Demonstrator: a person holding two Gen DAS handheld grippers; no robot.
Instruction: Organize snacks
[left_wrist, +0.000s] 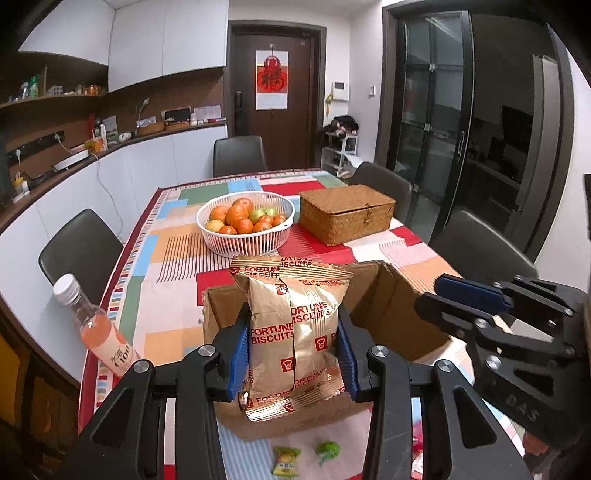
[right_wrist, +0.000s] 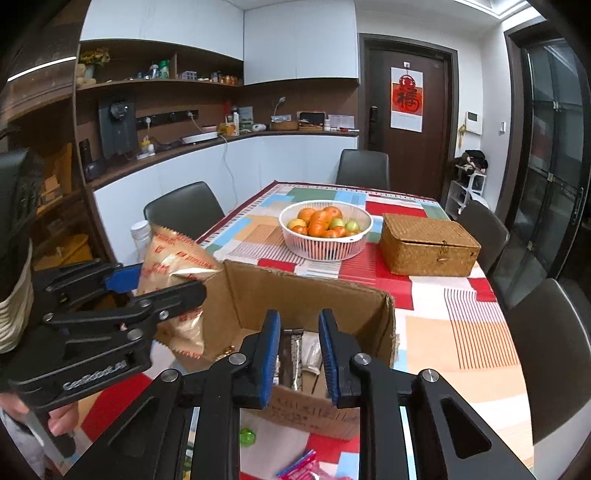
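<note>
A: What is the left gripper (left_wrist: 292, 345) holding?

B: Its blue pads (left_wrist: 236, 350) are pressing both sides of a gold foil biscuit packet with red lettering (left_wrist: 291, 325), about halfway up. The packet is hanging over the left wall of the open brown cardboard box (right_wrist: 306, 295).

A: And the right gripper (right_wrist: 297, 354)?

B: It is standing partly open with nothing between its fingers, poised above the box's near edge. Other wrapped snacks are lying inside, though I cannot tell what kind.

A: How will the packet handle?

B: I am judging it light, puffy and crinkly, with slick foil and biscuits that could crush. A mid-body pinch looks sensible; squeezing harder risks breakage.

A: Any edges to mind?

B: The box's torn right rim and upright walls. A small green wrapped candy (left_wrist: 328, 451) and a yellow-green sweet packet (left_wrist: 285, 460) are lying on the patchwork tablecloth (left_wrist: 173, 236) just in front. A clear bottle of pink drink (left_wrist: 96, 328) is standing at the table's left edge, near the packet's path. The white basket of fruit (left_wrist: 245, 221) and lidded woven box (left_wrist: 345, 214) are sitting well beyond, leaving room.
</note>
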